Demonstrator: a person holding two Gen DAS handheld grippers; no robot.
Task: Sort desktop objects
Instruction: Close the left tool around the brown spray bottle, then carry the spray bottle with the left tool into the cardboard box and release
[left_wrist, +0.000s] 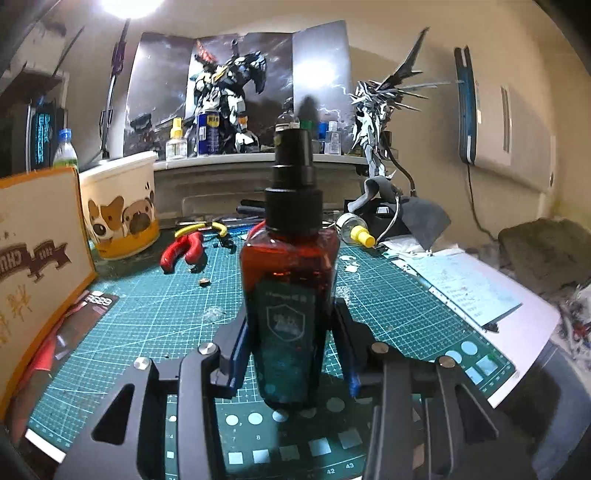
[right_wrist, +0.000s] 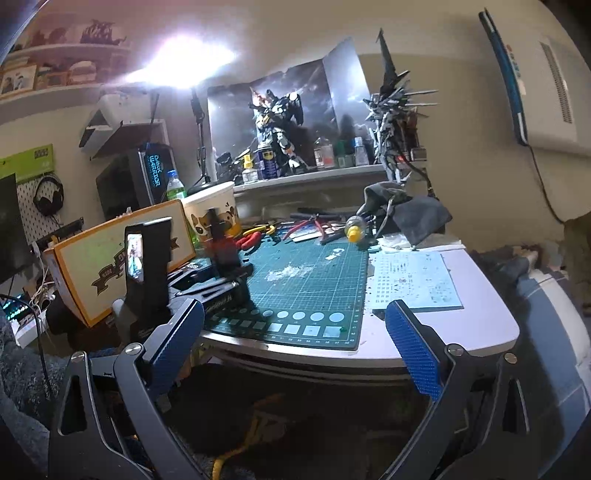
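Note:
A red-brown spray bottle (left_wrist: 290, 266) with a black pump top and a teal label stands upright on the green cutting mat (left_wrist: 147, 314). My left gripper (left_wrist: 290, 317) is shut on it, a blue-padded finger (left_wrist: 238, 347) pressed against each side of its lower body. In the right wrist view the same bottle (right_wrist: 223, 247) and the left gripper (right_wrist: 231, 275) are at the mat's left edge. My right gripper (right_wrist: 295, 310) hangs open in front of the table's near edge, and there is nothing between its blue pads (right_wrist: 415, 343).
A dog-print tub (left_wrist: 122, 206) and an orange-edged box (left_wrist: 37, 266) stand at the left. Red pliers (left_wrist: 181, 251), yellow-handled cutters (left_wrist: 201, 229), a tipped yellow-capped bottle (left_wrist: 356, 229) and a grey cloth (left_wrist: 417, 218) lie at the back. A decal sheet (left_wrist: 465, 284) lies at the right.

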